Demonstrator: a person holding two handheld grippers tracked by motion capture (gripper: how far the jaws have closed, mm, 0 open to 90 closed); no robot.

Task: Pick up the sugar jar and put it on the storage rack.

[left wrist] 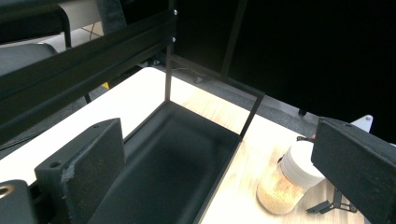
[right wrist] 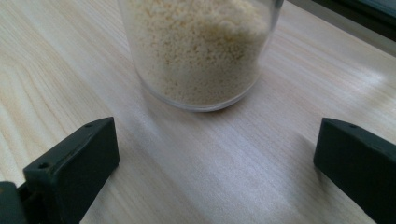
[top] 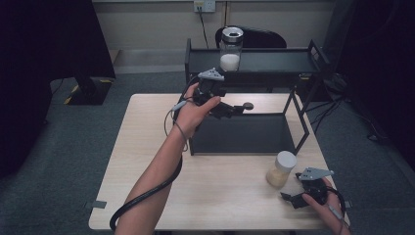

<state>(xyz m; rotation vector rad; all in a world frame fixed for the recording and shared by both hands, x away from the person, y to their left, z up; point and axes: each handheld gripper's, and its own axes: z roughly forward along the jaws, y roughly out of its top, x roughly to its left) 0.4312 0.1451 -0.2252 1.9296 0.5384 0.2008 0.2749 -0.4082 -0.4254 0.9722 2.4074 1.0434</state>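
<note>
A clear jar of beige grains (top: 281,169) with a white lid stands on the wooden table (top: 147,161), in front of the black rack's right end. My right gripper (top: 295,190) sits low just right of it, open; in the right gripper view the jar (right wrist: 201,51) stands just beyond the spread fingertips (right wrist: 74,158), untouched. My left gripper (top: 240,109) hovers open over the back left of the rack's lower tray (top: 244,134). In the left gripper view nothing lies between its jaws, and the tray (left wrist: 177,158) and the grain jar (left wrist: 287,182) lie below. A second jar with white powder (top: 231,49) stands on the top shelf (top: 274,61).
The black two-tier rack takes up the table's back right, with thin uprights (top: 302,115) at its right end. A dark chair (top: 259,36) stands behind it. A black monitor stand (top: 90,90) is on the floor at left. Bare tabletop lies at front left.
</note>
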